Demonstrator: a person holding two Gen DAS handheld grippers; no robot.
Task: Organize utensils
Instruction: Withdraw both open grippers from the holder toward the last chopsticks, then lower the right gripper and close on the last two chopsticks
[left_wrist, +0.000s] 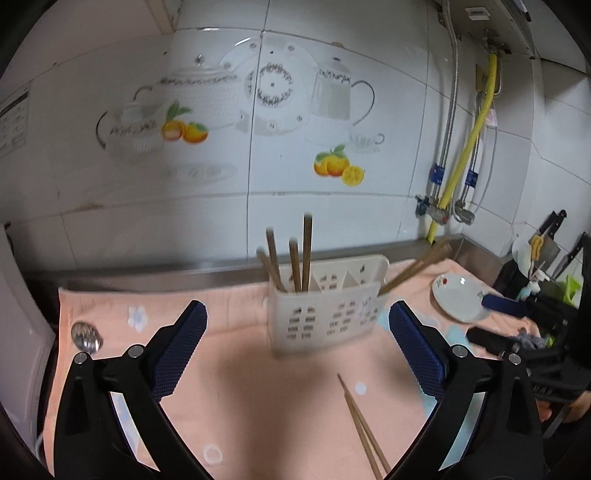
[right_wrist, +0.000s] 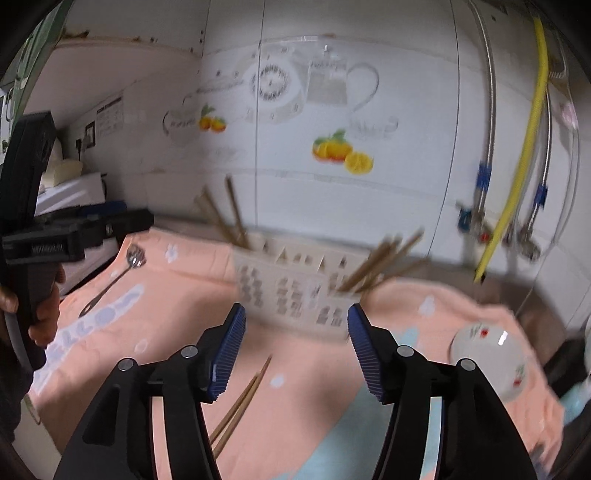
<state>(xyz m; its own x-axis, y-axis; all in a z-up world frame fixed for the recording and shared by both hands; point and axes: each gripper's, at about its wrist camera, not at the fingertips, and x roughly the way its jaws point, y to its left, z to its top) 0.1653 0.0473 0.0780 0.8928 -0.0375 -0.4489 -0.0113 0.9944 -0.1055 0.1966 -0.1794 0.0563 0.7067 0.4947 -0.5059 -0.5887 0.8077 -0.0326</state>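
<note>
While both pairs of tongs hang over the peach-coloured towel (left_wrist: 229, 387) that covers the tabletop, neither grips anything: the left tongs (left_wrist: 297, 314) stand spread wide, and the right tongs (right_wrist: 295, 317) are also spread, with nothing between their blue ribbed pads (right_wrist: 229, 350). A loose pair of thin brown wooden chopsticks (left_wrist: 360, 424) lies flat on the towel, just in front of the white perforated plastic utensil holder (left_wrist: 325, 314). In the right wrist view they lie by the left pad, partly under it. More chopsticks already stand in the holder's left compartment (left_wrist: 291, 254), and others lean out of its right end (left_wrist: 413, 269). A metal spoon (right_wrist: 122, 273) lies on the towel's left side, well apart from the holder, and a small white saucer with red print (left_wrist: 460, 295) sits to the right.

The chopsticks should be light, stiff and rather smooth, so the two would probably slide apart or pivot if pinched near one end; a hold near the middle, across both sticks at once, looks safest. Lying flat on soft cloth, they leave little room beneath, so the pads may catch the towel too.

The right wrist view is blurred, so the holder's compartments and the leaning sticks are hard to count. The near ends of the loose chopsticks are cut off or hidden by the tongs in both views, and the spoon's handle is out of frame in the left wrist view.
</note>
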